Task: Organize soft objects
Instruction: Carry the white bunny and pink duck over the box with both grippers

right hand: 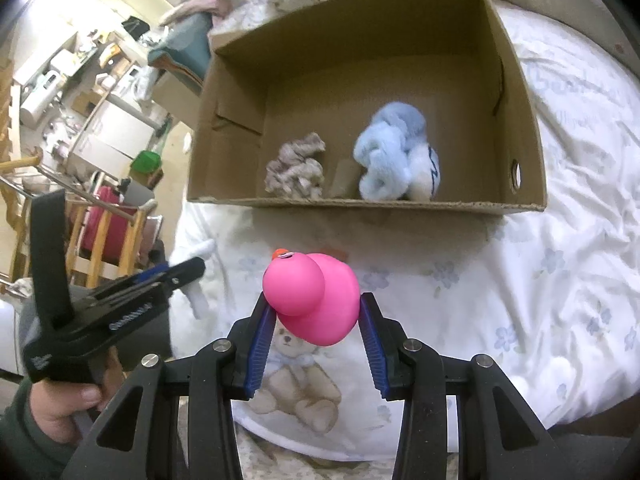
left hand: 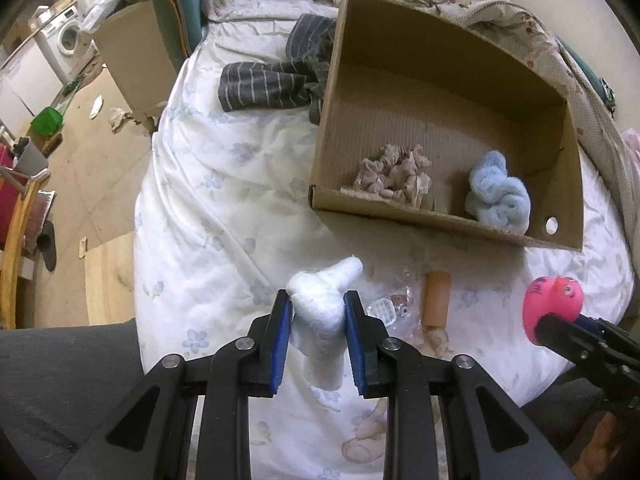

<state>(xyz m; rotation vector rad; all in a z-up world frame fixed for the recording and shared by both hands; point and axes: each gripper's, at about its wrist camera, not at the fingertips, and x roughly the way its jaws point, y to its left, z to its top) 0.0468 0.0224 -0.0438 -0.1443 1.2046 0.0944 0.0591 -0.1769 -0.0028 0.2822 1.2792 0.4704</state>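
Now the left gripper (left hand: 316, 304) reaches forward over the quilt (left hand: 224, 208), jaws clamped on a white sock (left hand: 320, 300), and the right gripper (right hand: 316, 312) beside it squeezes a pink rubber duck (right hand: 316, 300). Ahead lies the cardboard box (right hand: 524, 128), holding a blue sock bundle (right hand: 388, 160) and a beige scrunchie (right hand: 296, 168); striped socks (left hand: 272, 84) lie far left.

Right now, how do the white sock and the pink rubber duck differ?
The white sock is limp, knotted cloth; the pink rubber duck is smooth and round. The left hand-held gripper is closed on the sock, the right hand-held gripper on the duck. Both are held above the bed, outside the cardboard box.
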